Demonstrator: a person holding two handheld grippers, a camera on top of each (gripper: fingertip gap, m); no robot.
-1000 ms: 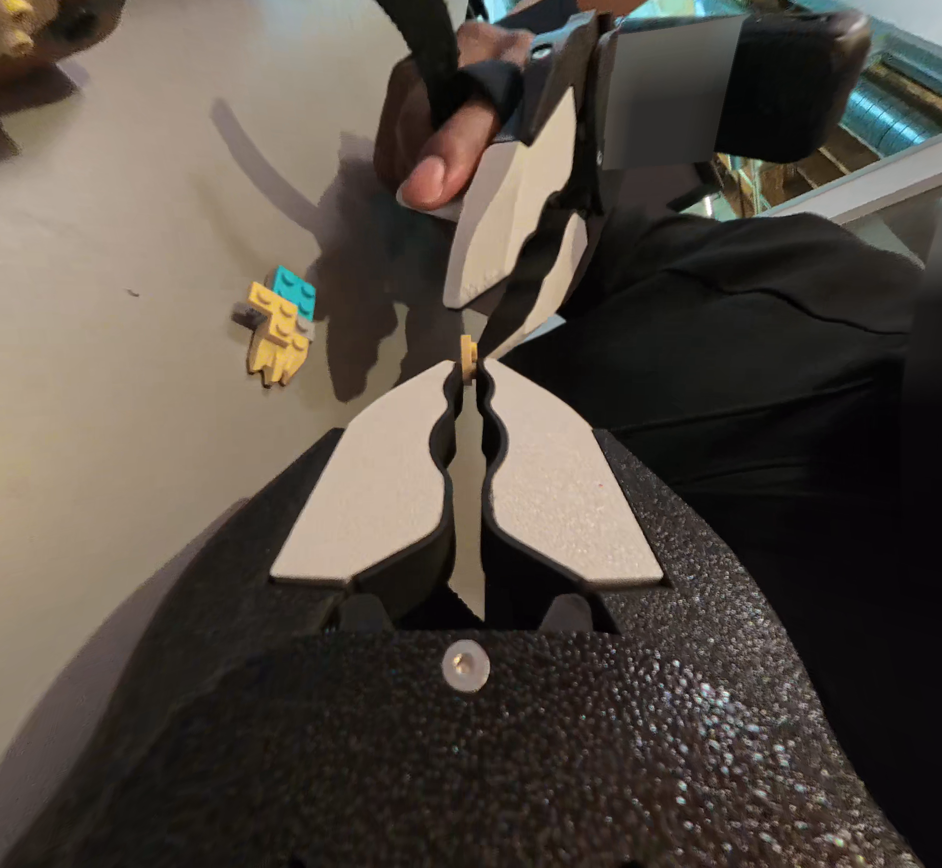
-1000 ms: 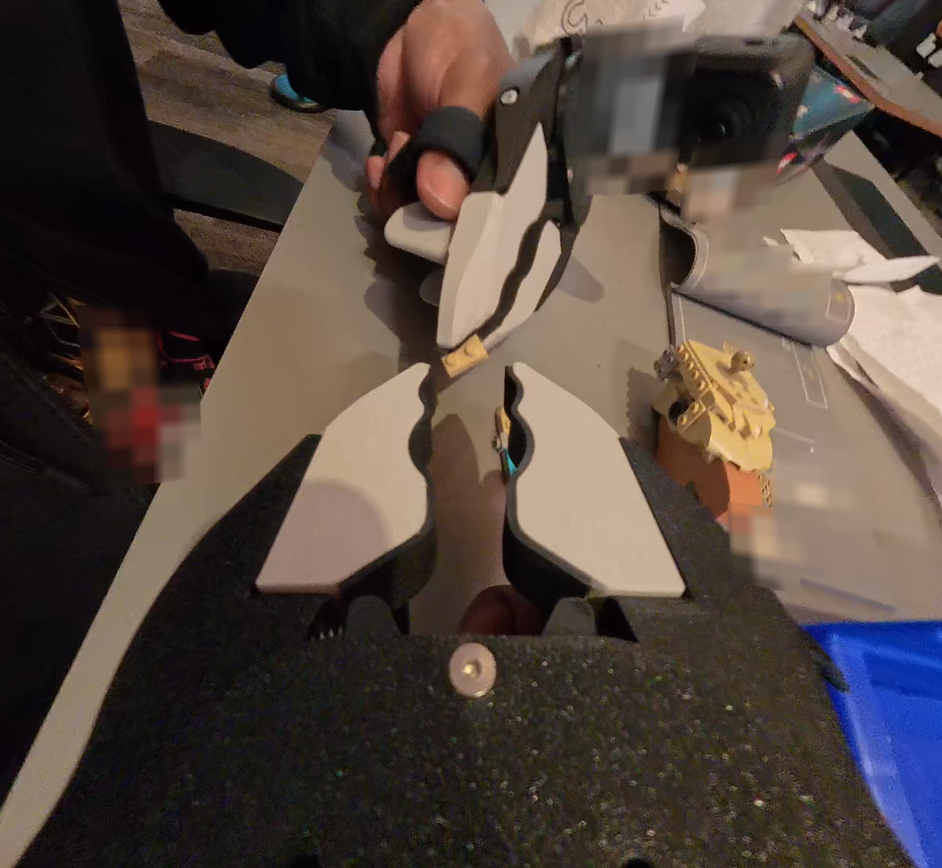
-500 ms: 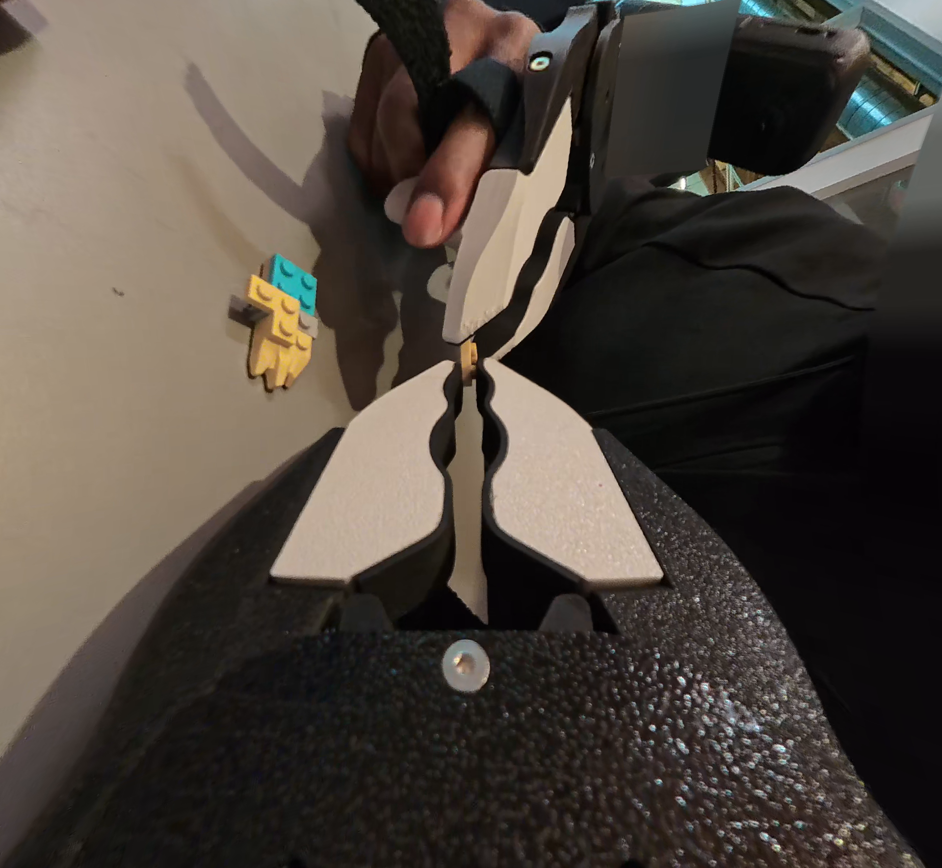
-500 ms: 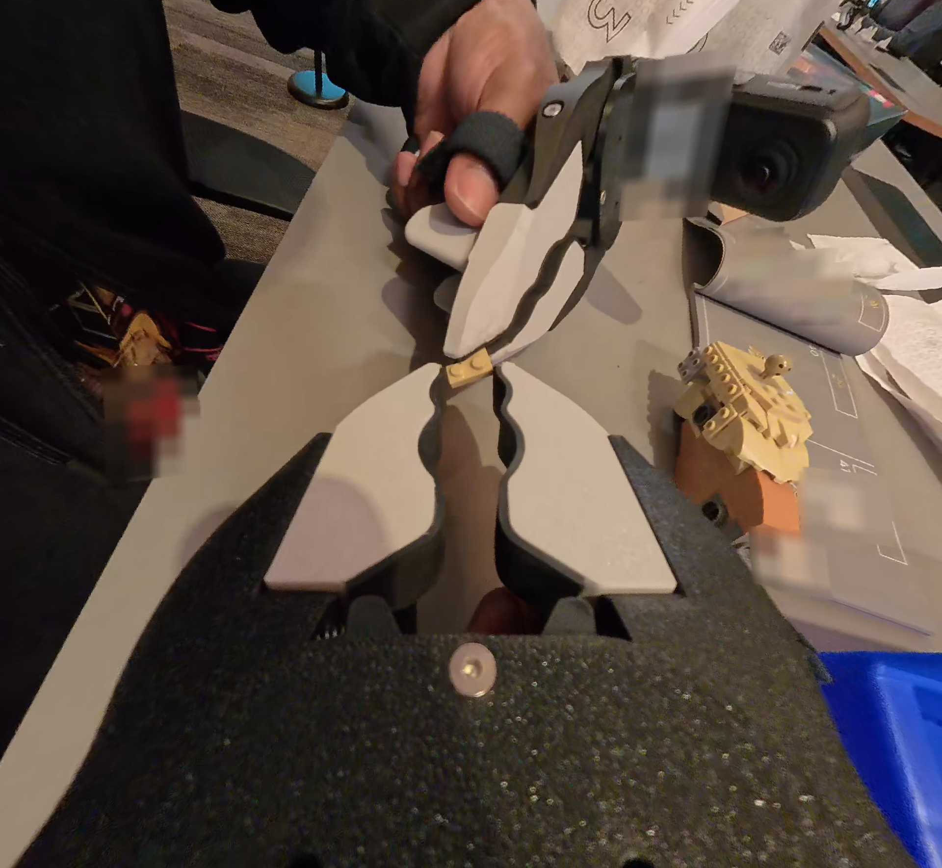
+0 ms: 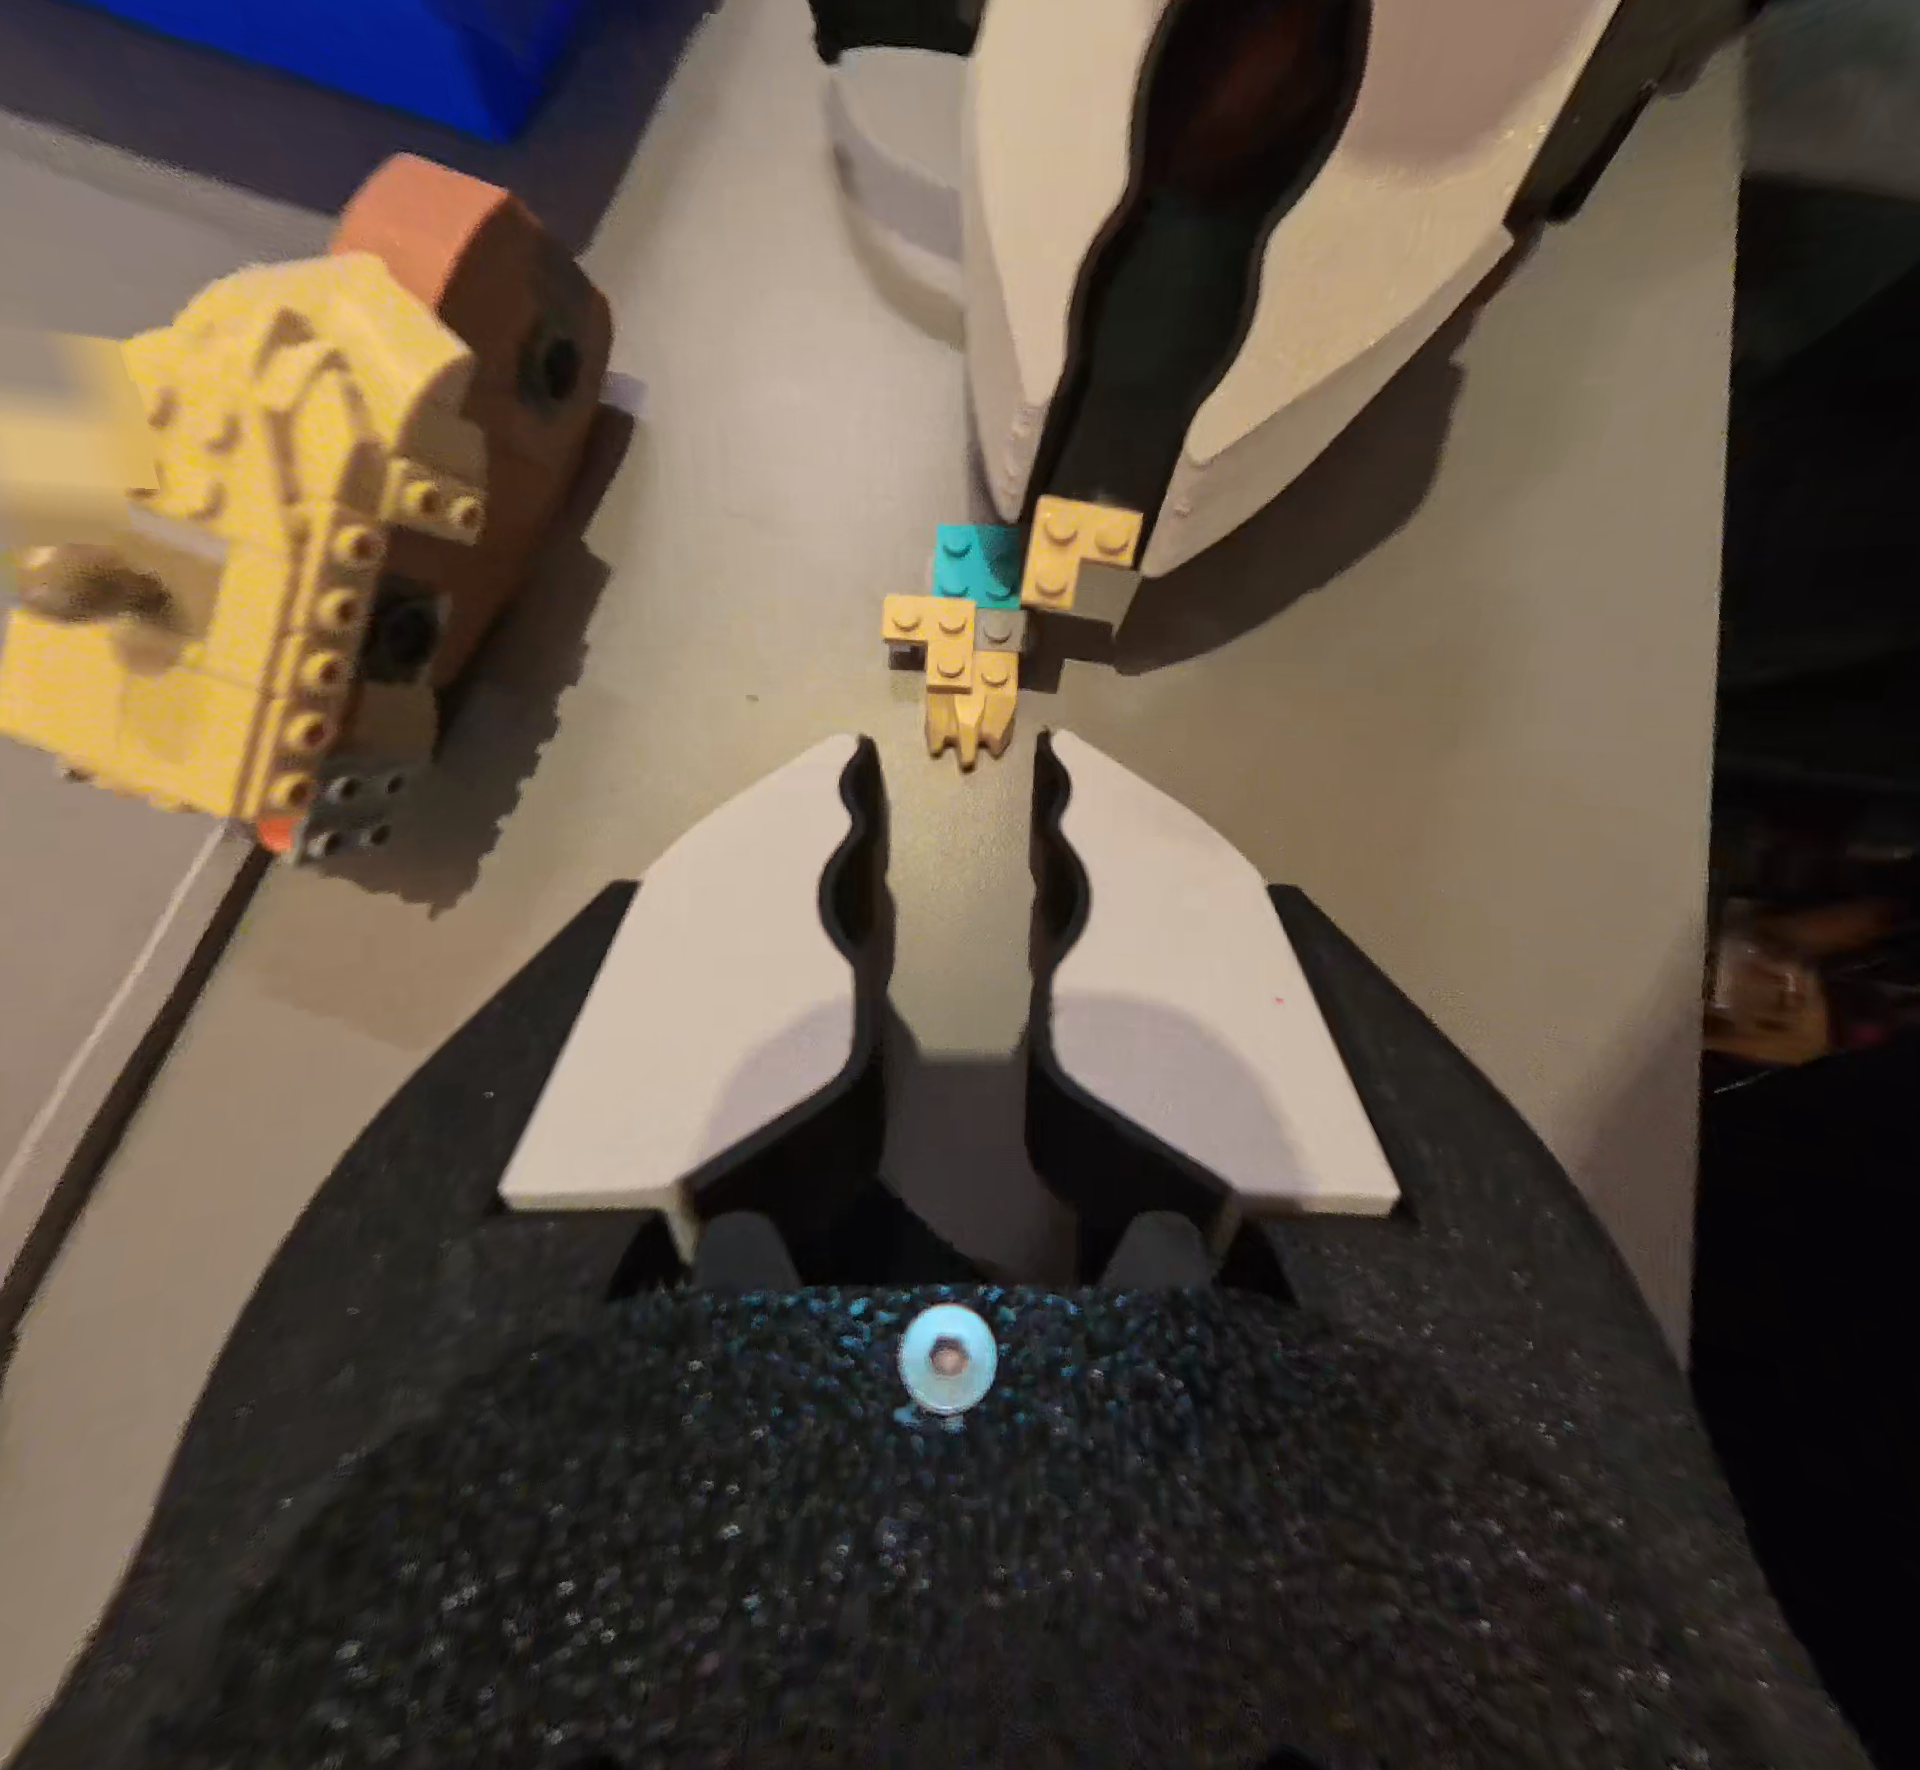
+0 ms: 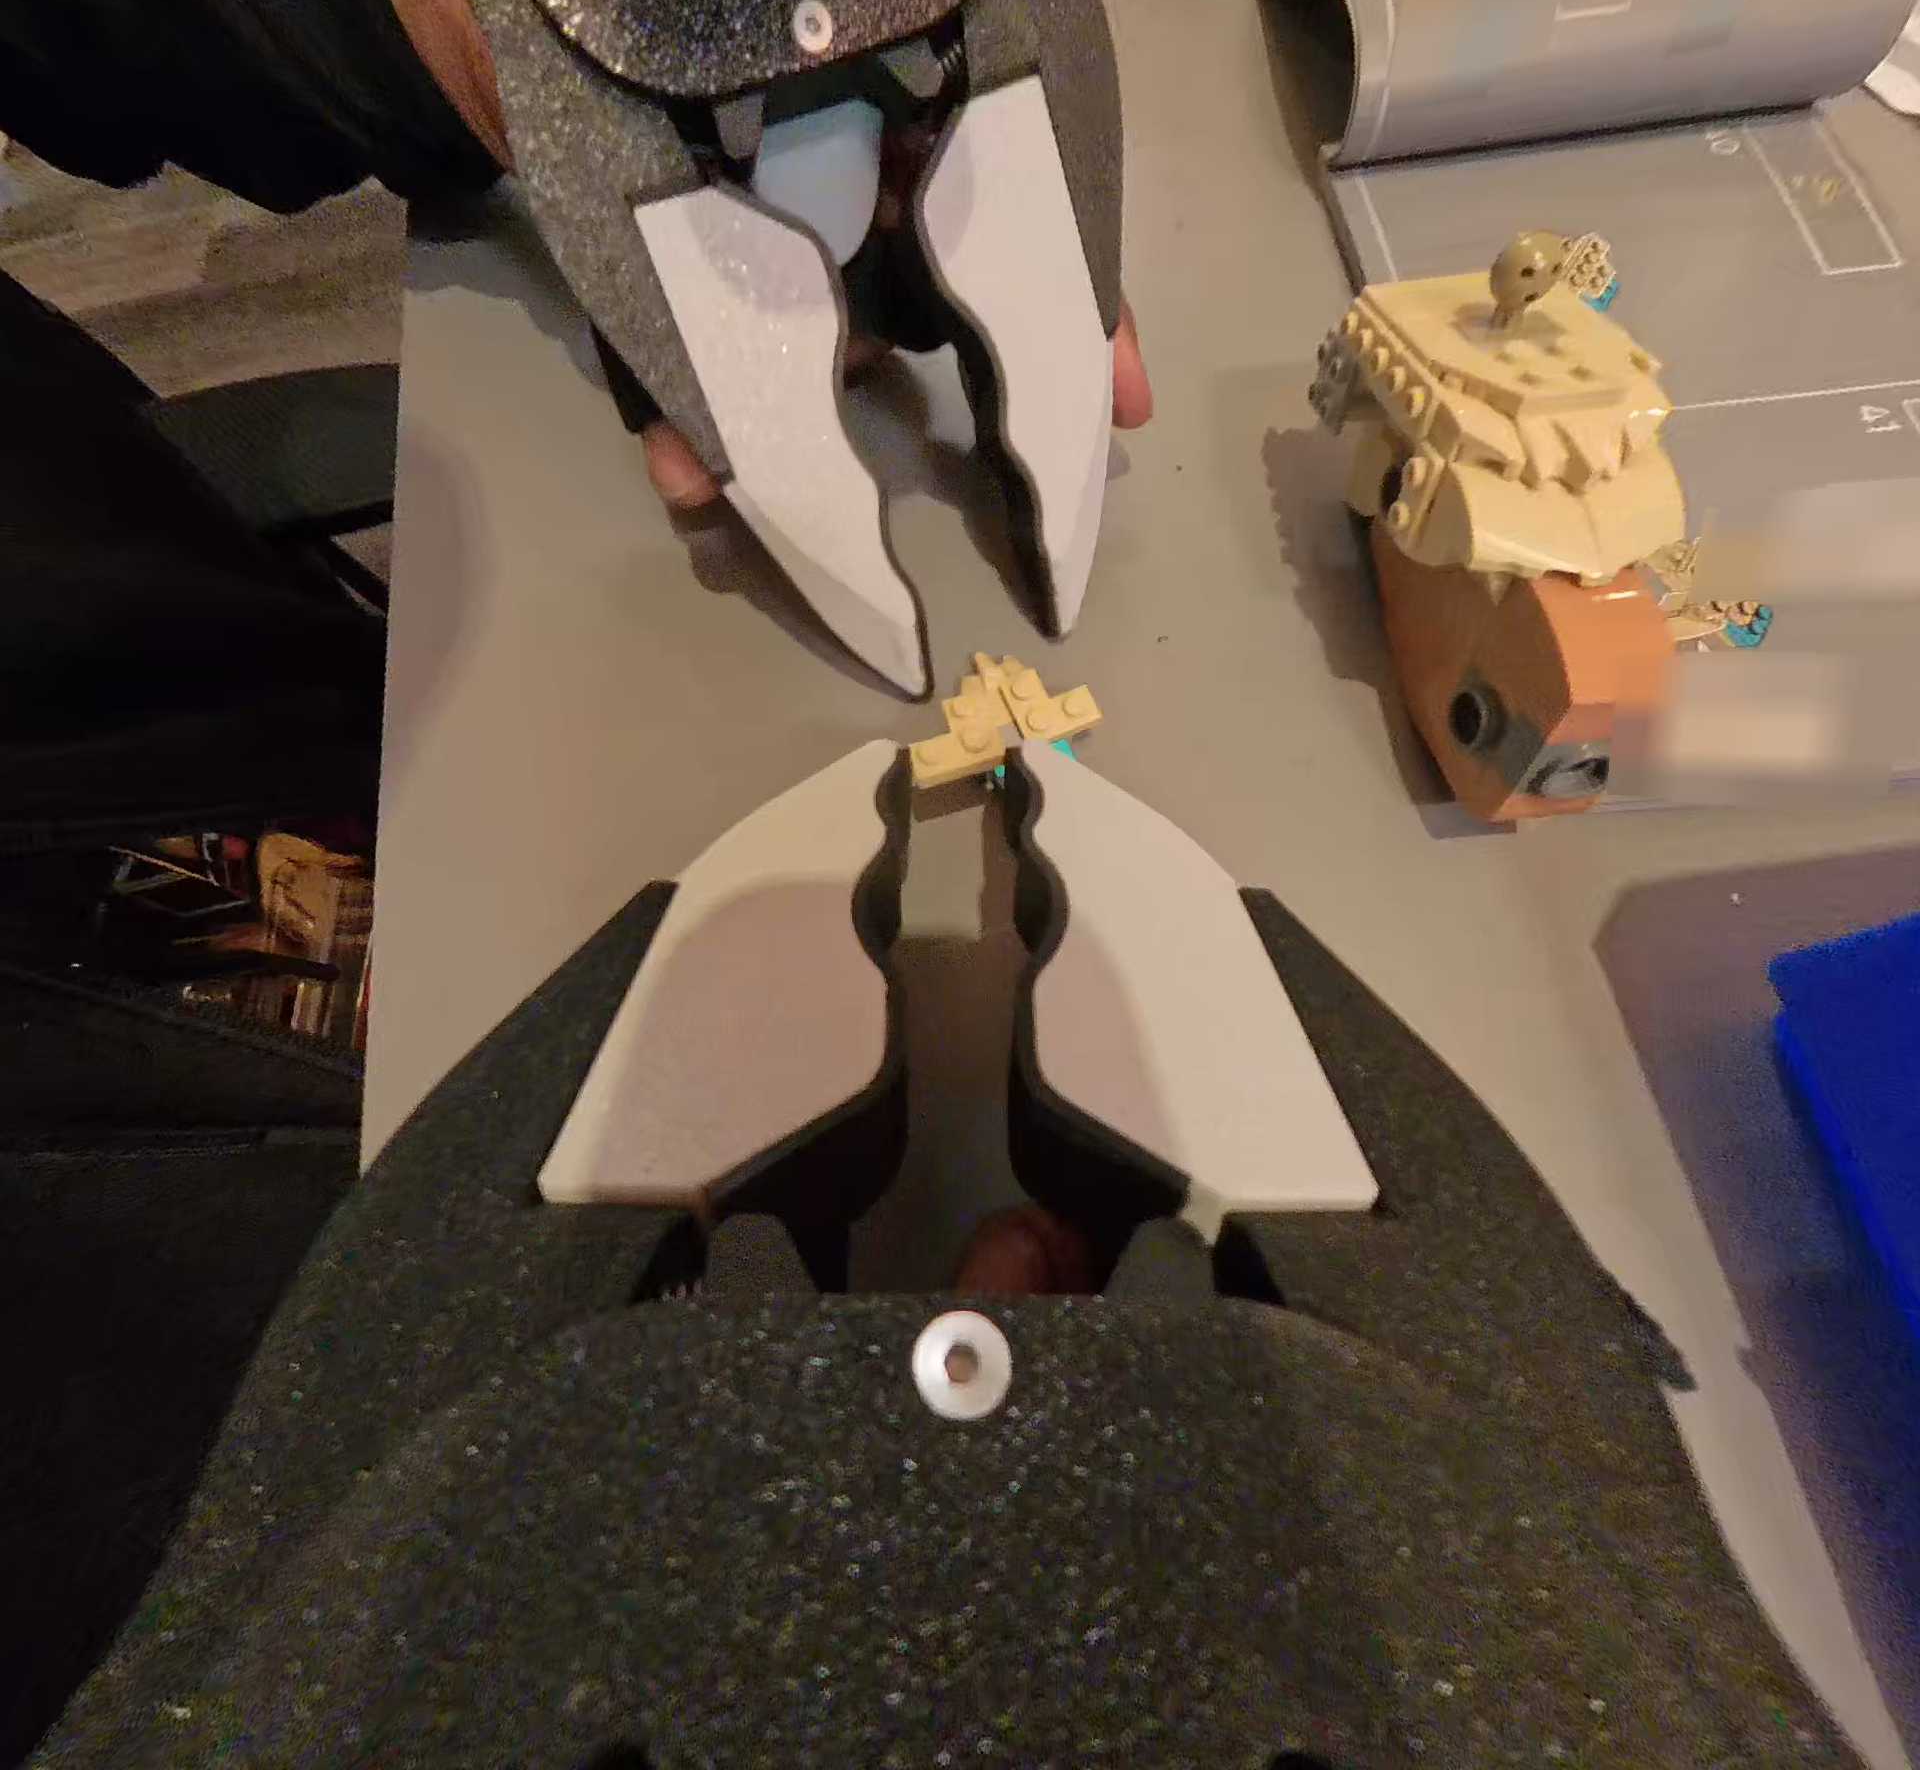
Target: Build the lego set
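A small tan, teal and grey lego assembly (image 5: 961, 655) lies on the grey table. My left gripper (image 5: 954, 749) is open and empty, its tips just short of the assembly's pointed end. My right gripper (image 6: 958, 756) is shut on a tan corner plate (image 6: 956, 752) and holds it down against the assembly (image 6: 1023, 697). In the left wrist view that plate (image 5: 1081, 546) sits beside the teal piece, between the right gripper's tips (image 5: 1086, 515). The left gripper (image 6: 977, 655) shows open in the right wrist view.
A large tan and brown lego model (image 5: 260, 577) stands beside the work spot; it also shows in the right wrist view (image 6: 1496, 515). A blue bin (image 6: 1860, 1097) and a curled grey instruction booklet (image 6: 1610, 37) lie beyond it. The table edge (image 6: 384, 785) is close. The tips of one gripper are about 4 cm away from the tips of the other.
The left gripper has let go of the tan plate and opened. The right gripper has closed on it. Both have come down to the small assembly on the table.
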